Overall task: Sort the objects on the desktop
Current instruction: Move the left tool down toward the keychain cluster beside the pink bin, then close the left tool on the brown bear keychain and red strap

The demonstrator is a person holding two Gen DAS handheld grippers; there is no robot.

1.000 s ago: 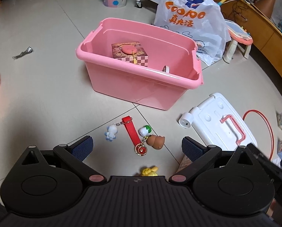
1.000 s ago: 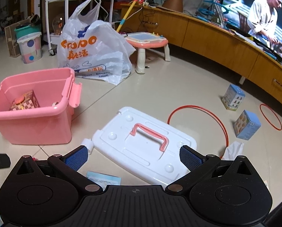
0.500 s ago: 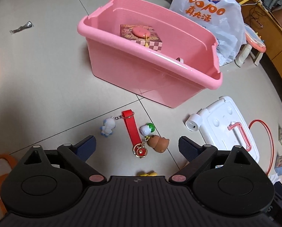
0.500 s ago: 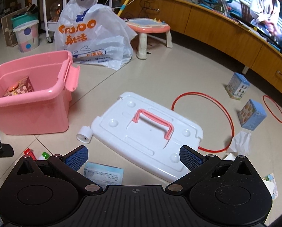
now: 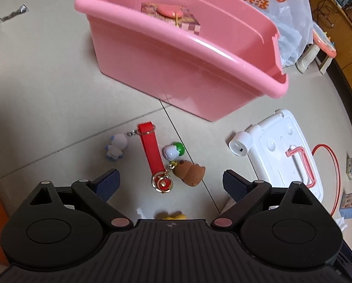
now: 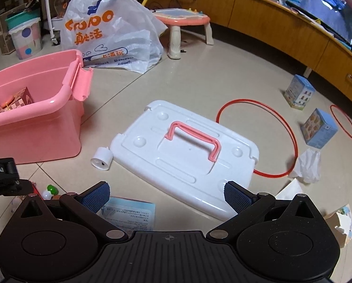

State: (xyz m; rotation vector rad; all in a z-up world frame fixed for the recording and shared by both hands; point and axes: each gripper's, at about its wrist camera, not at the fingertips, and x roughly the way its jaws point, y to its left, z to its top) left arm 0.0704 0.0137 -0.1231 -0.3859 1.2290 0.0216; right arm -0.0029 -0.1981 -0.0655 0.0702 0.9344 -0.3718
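Note:
A pink bin (image 5: 152, 54) stands on the tiled floor and holds a checked gift box (image 5: 173, 16); the bin also shows in the right wrist view (image 6: 31, 127). In front of it lie a red strap keychain (image 5: 152, 153), a small white-blue figure (image 5: 116, 146), a white-green toy (image 5: 173, 151), a brown toy (image 5: 190, 172) and a yellow toy (image 5: 173, 215). My left gripper (image 5: 171, 184) is open just above the keychain's charm and the brown toy. My right gripper (image 6: 166, 197) is open and empty above a blue leaflet (image 6: 131, 212).
The bin's white lid (image 6: 185, 155) with a pink handle lies right of the bin, with a white roll (image 6: 101, 159) beside it. A red hoop (image 6: 258, 139), two blue boxes (image 6: 320, 129), crumpled tissue (image 6: 308, 162) and a plastic bag (image 6: 109, 30) lie farther off.
My left gripper has moved forward and down toward the keychain and small toys. My right gripper has moved forward and lower over the leaflet and lid. Both stay open.

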